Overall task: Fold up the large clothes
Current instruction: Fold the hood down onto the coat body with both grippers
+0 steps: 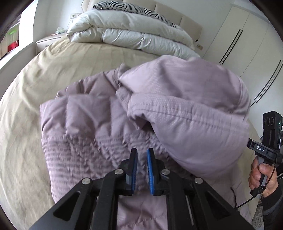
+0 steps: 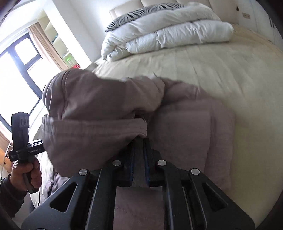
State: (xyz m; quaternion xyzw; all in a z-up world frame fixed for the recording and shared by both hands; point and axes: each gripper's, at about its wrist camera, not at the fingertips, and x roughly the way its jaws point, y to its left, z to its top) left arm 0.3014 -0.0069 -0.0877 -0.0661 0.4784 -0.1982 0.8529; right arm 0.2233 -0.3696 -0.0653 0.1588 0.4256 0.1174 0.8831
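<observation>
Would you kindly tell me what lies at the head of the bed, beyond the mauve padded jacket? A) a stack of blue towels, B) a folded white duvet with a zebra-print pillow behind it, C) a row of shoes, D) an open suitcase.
B: a folded white duvet lies beyond the mauve jacket, with a zebra-print pillow behind it on the beige bed.

Bare bedsheet (image 1: pixel 35 74) lies open around the jacket (image 1: pixel 99 127); folded duvet (image 1: pixel 134 35) blocks the head
</observation>
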